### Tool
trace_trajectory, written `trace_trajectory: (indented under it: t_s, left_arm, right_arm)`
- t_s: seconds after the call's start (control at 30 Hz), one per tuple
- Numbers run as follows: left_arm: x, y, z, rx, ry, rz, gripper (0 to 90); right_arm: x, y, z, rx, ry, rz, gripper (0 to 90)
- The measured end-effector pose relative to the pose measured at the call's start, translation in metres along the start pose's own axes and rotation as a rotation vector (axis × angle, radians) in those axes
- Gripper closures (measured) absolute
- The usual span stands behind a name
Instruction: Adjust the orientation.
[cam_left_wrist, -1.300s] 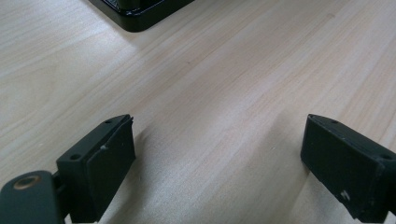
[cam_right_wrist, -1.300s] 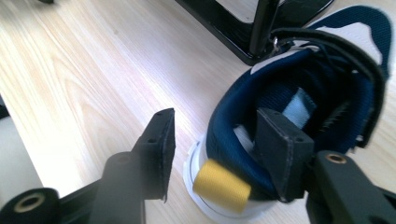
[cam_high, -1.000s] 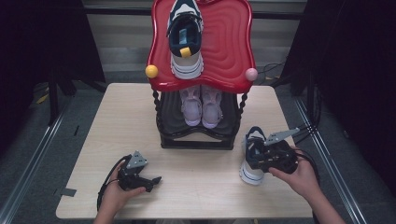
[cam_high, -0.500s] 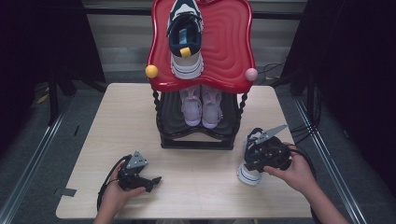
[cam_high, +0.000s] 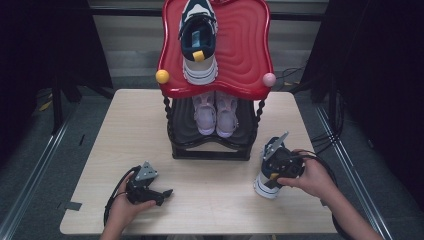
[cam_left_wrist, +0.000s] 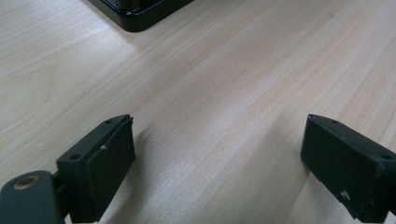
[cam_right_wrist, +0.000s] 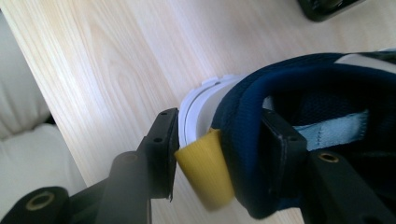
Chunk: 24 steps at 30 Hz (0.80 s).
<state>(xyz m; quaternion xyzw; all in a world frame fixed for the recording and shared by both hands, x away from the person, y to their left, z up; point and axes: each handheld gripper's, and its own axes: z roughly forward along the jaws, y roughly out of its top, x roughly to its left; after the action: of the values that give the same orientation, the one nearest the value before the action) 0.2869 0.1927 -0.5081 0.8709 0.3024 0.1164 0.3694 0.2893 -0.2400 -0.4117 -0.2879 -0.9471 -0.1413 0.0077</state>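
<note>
We hold the left gripper (cam_high: 162, 192) at the 7 o'clock part of the table (cam_high: 215, 200), low over the wood. Its jaws are spread wide with bare table between them, and open wood runs ahead of them to the black base of the shoe rack (cam_left_wrist: 140, 14).

We hold the right gripper (cam_high: 280, 167) at 5 o'clock. It pinches the heel collar of the navy and white sneaker (cam_high: 265, 182): one jaw lies inside the padded collar, the other outside against the white heel, and the yellow pull tab (cam_right_wrist: 205, 170) hangs between them. The jaws have just been opening a little, yet the heel is between them and both pads touch it. The sneaker stands on the table near the front edge, at 5 o'clock from the rack's front right corner and apart from it. The right gripper view shows the table edge close beside the shoe.

Open table lies between the two grippers and along the left side of the rack.

At 12 o'clock, the rack's lower shelf holds a pair of pink sneakers (cam_high: 216, 112). The red top tray (cam_high: 245, 55) carries a matching navy and white sneaker (cam_high: 199, 37), with free room to its right.
</note>
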Motion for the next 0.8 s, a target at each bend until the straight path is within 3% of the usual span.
trace_trajectory:
  t_s: [0.2,0.33,0.57,0.6,0.67,0.8]
  left_arm:
    - [0.0,0.0,0.0,0.002,0.0,0.002,9.3]
    - [0.0,0.0,0.0,0.002,0.002,0.003,9.3]
    - [0.001,0.0,0.0,0.001,-0.002,0.004,9.4]
    - [0.0,0.0,0.0,0.001,-0.003,0.005,9.4]
    - [0.001,0.0,0.0,0.001,-0.004,0.004,9.4]
    - [0.001,0.0,0.0,0.001,-0.004,0.006,9.4]
  right_arm:
    - [0.0,0.006,0.008,0.075,-0.021,-0.044,57.5]
    - [-0.001,0.008,0.012,0.091,-0.032,-0.08,60.7]
    - [-0.003,0.009,0.014,0.103,0.005,-0.069,61.9]
    - [-0.005,0.009,0.015,0.105,0.001,-0.085,62.3]
    - [-0.003,0.01,0.015,0.114,0.022,-0.062,62.5]
    - [-0.004,0.01,0.016,0.115,0.009,-0.087,63.7]
